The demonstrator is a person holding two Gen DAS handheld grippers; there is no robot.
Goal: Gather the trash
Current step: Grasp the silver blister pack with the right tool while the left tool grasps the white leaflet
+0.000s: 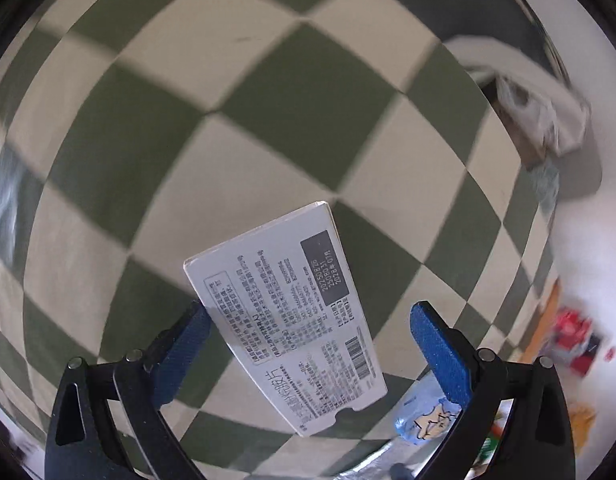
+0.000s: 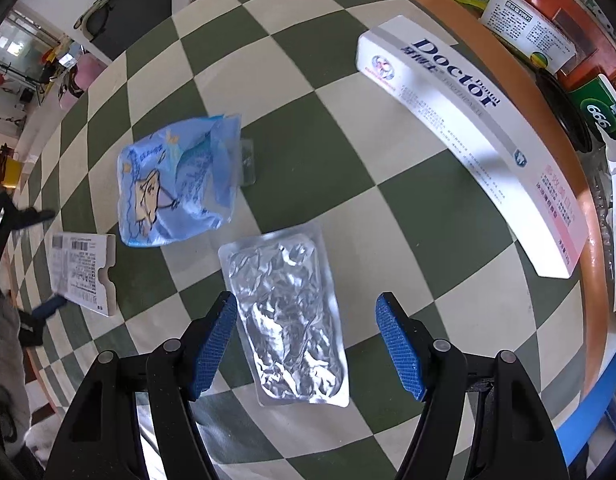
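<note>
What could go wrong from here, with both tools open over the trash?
1. The white medicine carton sits skewed between the left tool's pads, with its corner by one pad only. Closing may spin it or pinch just a corner.
2. The silver foil pouch under the right tool lies flat on the checkered table, so the pads could skid over it.
3. The blue snack bag lies close beside the pouch and might get nudged.

Each claw, left claw point(image 1: 310, 334) and right claw point(image 2: 305, 326), has black plastic arms, round silver pivot screws, triangular cut-outs and blue textured pads point(image 2: 400, 354).
</note>
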